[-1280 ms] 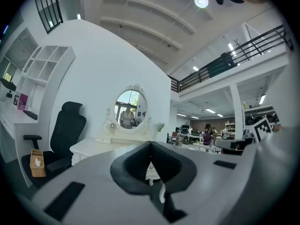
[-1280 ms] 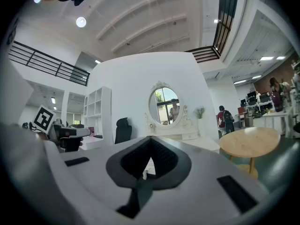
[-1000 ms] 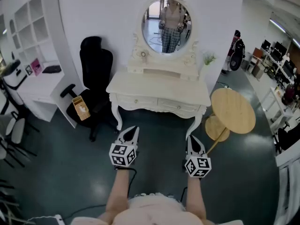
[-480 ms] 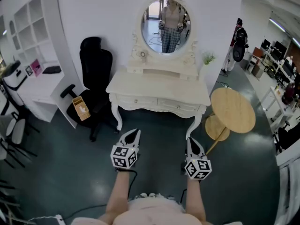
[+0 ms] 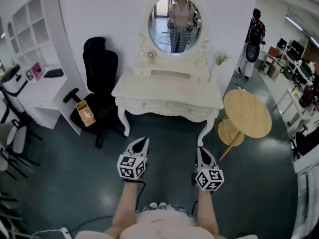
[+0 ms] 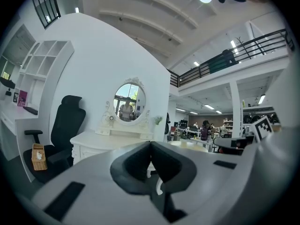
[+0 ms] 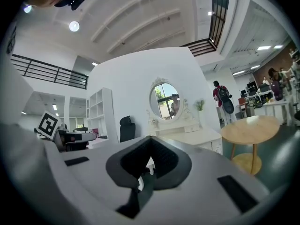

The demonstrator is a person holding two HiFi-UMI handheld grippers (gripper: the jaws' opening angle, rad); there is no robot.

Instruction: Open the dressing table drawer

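Note:
The white dressing table stands against the far wall under an oval mirror. Its two front drawers sit flush in the frame. Both grippers hover over the dark floor in front of it, apart from it and pointing level at it. My left gripper is shut with nothing in it, below the left drawer. My right gripper is shut and empty, near the table's right front leg. The left gripper view shows the table past the closed left gripper. The right gripper view shows the table beyond the closed right gripper.
A black office chair with a small wooden box stands left of the table. A round wooden side table stands right of it. White shelving and a desk fill the left. A person with a backpack stands at the back right.
Both grippers hold about the same place. The person with the backpack at the back right has walked a little further off.

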